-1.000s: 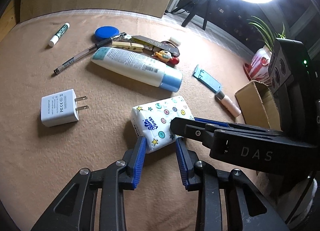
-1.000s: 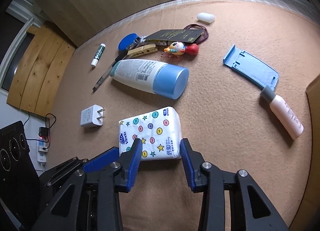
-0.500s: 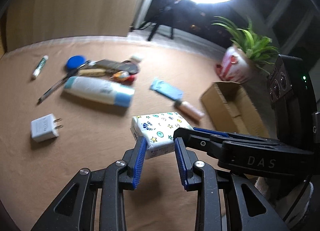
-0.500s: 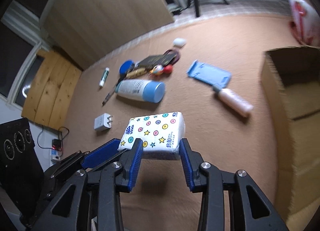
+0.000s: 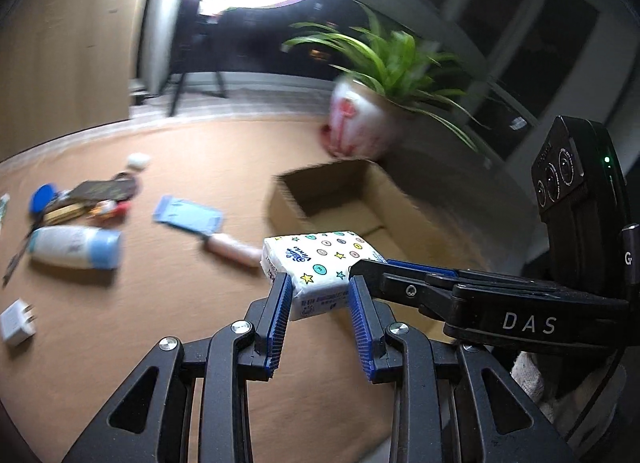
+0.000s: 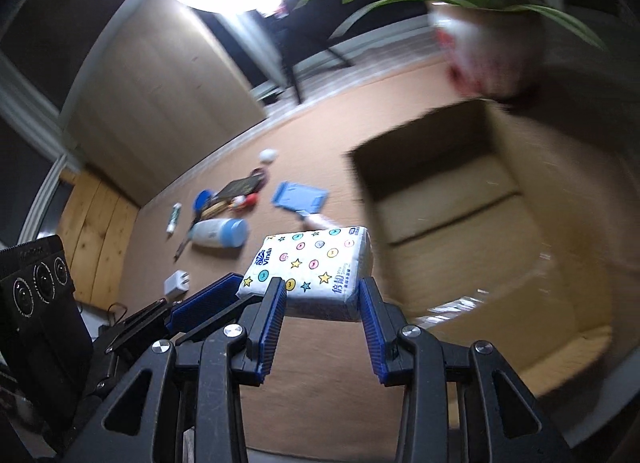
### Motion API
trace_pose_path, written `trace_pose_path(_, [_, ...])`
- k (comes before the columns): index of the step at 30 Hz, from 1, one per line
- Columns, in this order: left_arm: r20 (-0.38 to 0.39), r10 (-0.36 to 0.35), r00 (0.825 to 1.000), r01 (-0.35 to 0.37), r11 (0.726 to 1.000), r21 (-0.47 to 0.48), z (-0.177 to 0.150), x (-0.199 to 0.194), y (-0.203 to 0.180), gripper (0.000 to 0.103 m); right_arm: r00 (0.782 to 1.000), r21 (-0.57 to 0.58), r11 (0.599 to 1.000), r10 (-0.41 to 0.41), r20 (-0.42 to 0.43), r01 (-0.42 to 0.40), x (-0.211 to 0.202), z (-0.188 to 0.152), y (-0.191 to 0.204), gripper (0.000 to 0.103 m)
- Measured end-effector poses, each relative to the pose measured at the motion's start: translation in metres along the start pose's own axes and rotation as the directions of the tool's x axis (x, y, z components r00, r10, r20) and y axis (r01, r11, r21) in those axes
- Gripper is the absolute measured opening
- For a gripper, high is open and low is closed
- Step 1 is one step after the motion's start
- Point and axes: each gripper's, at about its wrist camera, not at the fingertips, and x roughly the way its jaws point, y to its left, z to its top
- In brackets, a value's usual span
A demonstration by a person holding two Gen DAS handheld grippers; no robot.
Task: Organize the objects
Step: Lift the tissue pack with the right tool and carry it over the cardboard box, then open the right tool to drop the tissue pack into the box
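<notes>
Over at the left of the tan-covered desk (image 5: 168, 319) the white charger (image 5: 17, 322) lies near the edge, with the lotion bottle (image 5: 76, 247), the blue phone stand (image 5: 188, 215) and the small pink bottle (image 5: 234, 247) strung out toward the middle. Both grippers grip one tissue pack (image 5: 320, 259), white with stars and coloured dots, held up off the cloth: the left gripper (image 5: 320, 291) pinches its near end between narrowly parted blue pads, and the right gripper (image 6: 322, 295) clamps another side in the same way. Further right the open cardboard box (image 5: 344, 187) sits near the desk's far right corner, the pack beside its near rim, and the potted plant (image 5: 360, 127) stands just behind it.
</notes>
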Motion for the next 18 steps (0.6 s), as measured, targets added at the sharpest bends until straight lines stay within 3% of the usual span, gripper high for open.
trace_pose_path(6, [-0.052, -0.074, 0.996, 0.078, 0.993, 0.087, -0.001, 0.036, -0.053, 0.031, 0.998, 0.069, 0.996, -0.061, 0.033, 0.059, -0.026, -0.007, -0.045, 0.034])
trace_pose_path(10, [-0.085, -0.087, 0.993, 0.098, 0.986, 0.132, -0.004, 0.056, -0.076, 0.031, 0.996, 0.112, 0.991, -0.082, 0.035, 0.077, -0.030, -0.011, -0.066, 0.034])
trace_pose_path(18, [-0.129, -0.077, 0.989, 0.096, 0.983, 0.154, -0.007, 0.074, -0.085, 0.033, 0.993, 0.110, 0.988, -0.108, 0.035, 0.104, -0.034, -0.015, -0.078, 0.034])
